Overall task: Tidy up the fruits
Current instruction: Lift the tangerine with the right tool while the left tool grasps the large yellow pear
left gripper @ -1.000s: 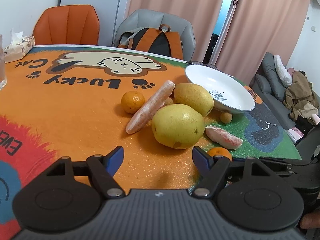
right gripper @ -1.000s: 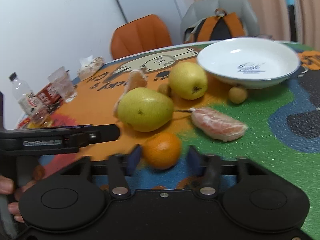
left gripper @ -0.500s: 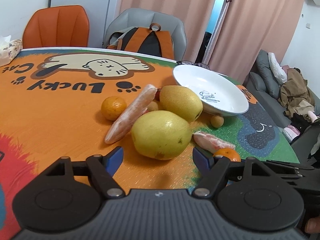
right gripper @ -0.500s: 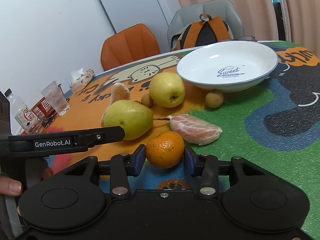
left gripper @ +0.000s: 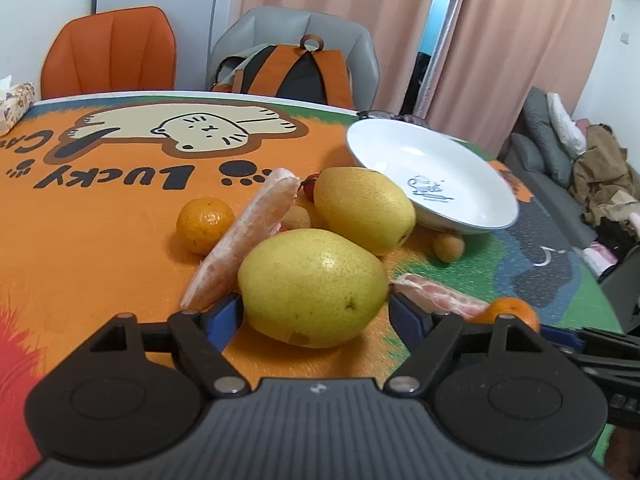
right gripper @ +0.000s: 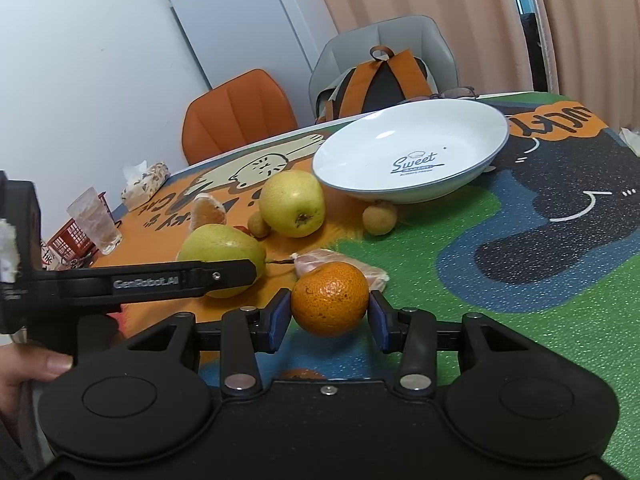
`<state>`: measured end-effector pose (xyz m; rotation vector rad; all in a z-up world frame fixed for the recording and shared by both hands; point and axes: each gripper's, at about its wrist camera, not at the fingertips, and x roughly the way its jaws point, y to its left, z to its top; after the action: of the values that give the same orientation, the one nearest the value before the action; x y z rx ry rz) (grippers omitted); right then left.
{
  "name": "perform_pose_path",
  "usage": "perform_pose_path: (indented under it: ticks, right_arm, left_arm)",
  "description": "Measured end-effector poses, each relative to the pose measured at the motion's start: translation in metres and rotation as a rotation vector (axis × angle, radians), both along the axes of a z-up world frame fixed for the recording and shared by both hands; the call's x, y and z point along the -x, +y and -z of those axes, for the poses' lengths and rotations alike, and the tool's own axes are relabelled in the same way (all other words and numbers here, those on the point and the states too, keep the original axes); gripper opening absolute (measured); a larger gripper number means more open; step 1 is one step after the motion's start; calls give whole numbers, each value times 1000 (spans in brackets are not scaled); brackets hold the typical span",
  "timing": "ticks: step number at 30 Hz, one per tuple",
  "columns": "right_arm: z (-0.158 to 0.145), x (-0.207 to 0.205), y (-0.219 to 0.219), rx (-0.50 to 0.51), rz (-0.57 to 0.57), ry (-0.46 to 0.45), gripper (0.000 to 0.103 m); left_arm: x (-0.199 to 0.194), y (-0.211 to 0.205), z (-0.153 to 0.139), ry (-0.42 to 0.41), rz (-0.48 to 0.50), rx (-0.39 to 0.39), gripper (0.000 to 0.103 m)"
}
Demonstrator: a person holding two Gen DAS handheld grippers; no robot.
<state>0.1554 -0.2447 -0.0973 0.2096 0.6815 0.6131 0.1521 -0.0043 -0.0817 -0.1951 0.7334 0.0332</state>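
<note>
Backpack (left gripper: 296, 72) on grey chair (left gripper: 360, 48) (orange chair (left gripper: 112, 52) beside)

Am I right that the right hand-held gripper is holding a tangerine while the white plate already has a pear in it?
Not quite: the white plate is empty in the right wrist view. The right hand-held gripper does hold the tangerine.

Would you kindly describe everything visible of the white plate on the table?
The white plate is shallow and glossy, probably ceramic, with a thin blue-grey rim and dark "Sweet" lettering inside. It holds no fruit and sits upright on the printed table mat. A small tan round fruit lies against its near underside; a yellow apple stands just beside it.
</note>
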Motion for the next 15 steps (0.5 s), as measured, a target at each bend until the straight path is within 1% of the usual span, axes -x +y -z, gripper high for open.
perform_pose_path:
  ticks: [5, 11, 15]
  right_arm:
    - [1, -1, -7, -15, 4, 4, 42]
    - [3, -3, -10, -28, 3, 9, 42]
    - [1, -3, -6, -25, -3, 5, 42]
  left_arm:
    - [-10, -4, 5, 10, -10, -23, 81]
    - [-5, -10, 6, -6, -22, -51, 80]
    - [0, -8, 7, -9, -21, -32, 79]
